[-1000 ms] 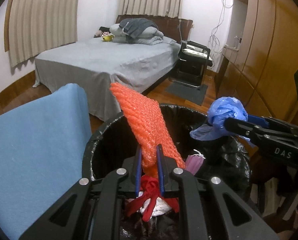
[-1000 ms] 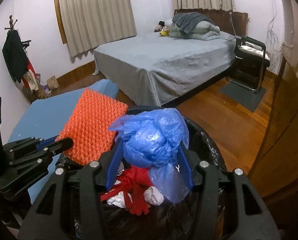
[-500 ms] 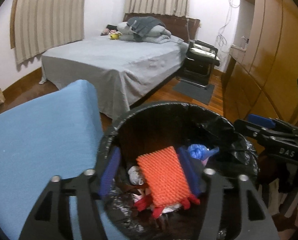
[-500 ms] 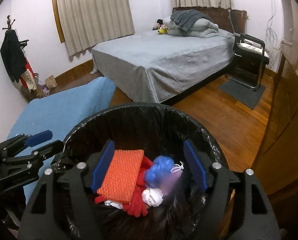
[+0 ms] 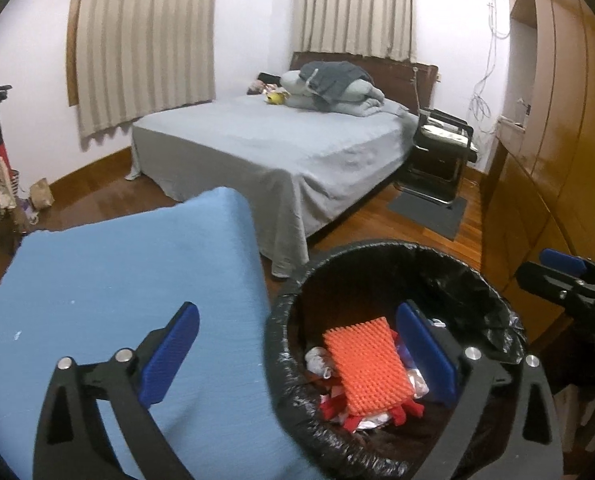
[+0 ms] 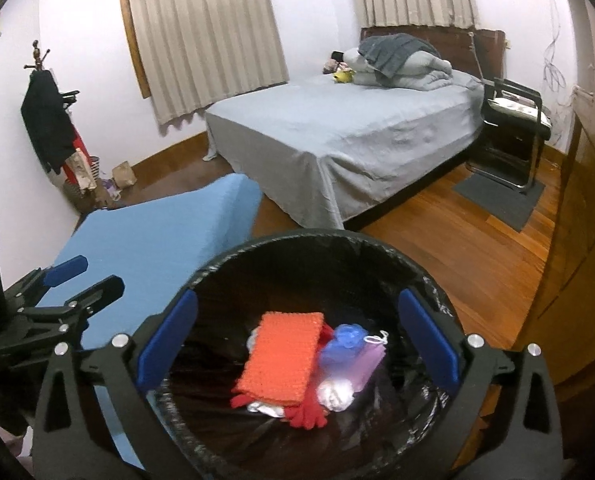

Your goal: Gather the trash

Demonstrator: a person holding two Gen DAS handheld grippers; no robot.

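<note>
A second ago the left gripper pinched the orange pad upright over the bin, and the right gripper clamped the blue bag above it. Both pieces now lie inside the bin, free of the tools. The jaws of both grippers have just been opening; each pair now stands spread wide with nothing pressed between the pads.

In the left wrist view, the left gripper's left finger hangs over the blue cushion, and its right finger sits over the bin's mouth, just beside the pad's right edge; whether it touches the trash cannot be told. The view has drawn back from the bin, so that the bin now sits at the lower right.

In the right wrist view, the right gripper's two fingers straddle the bin's mouth, one near each side of the rim, above the trash. The pad lies flat on top of the heap, left of the middle. The bag rests just to its right, next to a purple mask, with red scraps and white crumpled paper beneath. The left gripper shows at the left edge of that view, over the cushion, its jaws apart.
</note>
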